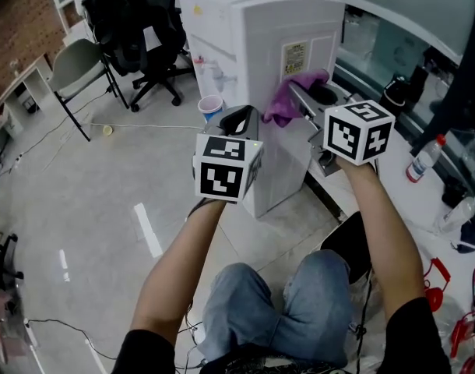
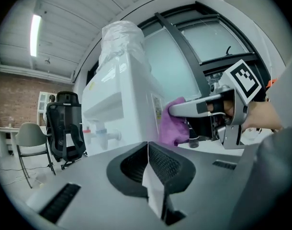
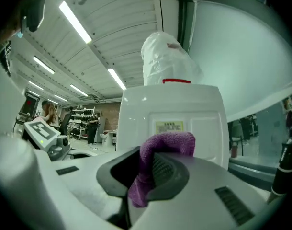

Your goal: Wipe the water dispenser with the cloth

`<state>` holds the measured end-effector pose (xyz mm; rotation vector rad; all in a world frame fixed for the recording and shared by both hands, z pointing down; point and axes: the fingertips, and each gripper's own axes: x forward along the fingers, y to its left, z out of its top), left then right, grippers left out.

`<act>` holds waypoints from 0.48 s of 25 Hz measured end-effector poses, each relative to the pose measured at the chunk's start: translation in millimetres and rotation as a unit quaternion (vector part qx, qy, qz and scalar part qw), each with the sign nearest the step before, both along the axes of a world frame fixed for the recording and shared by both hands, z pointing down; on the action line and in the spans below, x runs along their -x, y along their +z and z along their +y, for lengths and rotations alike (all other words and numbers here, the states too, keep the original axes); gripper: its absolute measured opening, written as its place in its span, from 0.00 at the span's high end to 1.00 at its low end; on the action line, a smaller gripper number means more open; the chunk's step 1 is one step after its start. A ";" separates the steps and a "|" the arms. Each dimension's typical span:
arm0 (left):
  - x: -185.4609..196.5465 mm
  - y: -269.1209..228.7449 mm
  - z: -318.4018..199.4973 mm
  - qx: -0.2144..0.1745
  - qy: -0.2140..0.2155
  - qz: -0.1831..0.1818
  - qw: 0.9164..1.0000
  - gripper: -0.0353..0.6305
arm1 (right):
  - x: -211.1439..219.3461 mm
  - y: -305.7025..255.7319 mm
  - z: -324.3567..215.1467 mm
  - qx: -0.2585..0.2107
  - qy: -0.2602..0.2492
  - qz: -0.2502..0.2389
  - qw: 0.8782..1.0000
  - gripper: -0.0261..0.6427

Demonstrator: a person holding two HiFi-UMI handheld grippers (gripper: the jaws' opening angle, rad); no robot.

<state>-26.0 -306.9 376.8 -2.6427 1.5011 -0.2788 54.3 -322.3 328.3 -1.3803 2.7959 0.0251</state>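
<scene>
Left gripper point(image 1: 239, 123): jaws closed, empty, held back as spare. Water dispenser point(image 1: 237, 45): white, upright. Cloth point(image 1: 280, 107): purple, against the dispenser's side panel under its label. Right gripper point(image 1: 295, 93): clamped on cloth for wiping.
</scene>
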 end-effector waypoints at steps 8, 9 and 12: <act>6.1 -37.9 2.4 -0.019 -0.008 0.009 1.000 0.91 | 15.8 -91.9 8.7 -0.054 -0.017 -0.031 0.998 0.90; 8.3 -41.1 2.5 -0.021 -0.010 0.010 1.000 0.91 | 18.2 -102.5 9.1 -0.061 -0.019 -0.035 0.997 0.90; 14.3 -48.3 2.8 -0.025 -0.015 0.014 0.999 0.91 | 26.0 -128.9 10.2 -0.077 -0.023 -0.043 0.996 0.90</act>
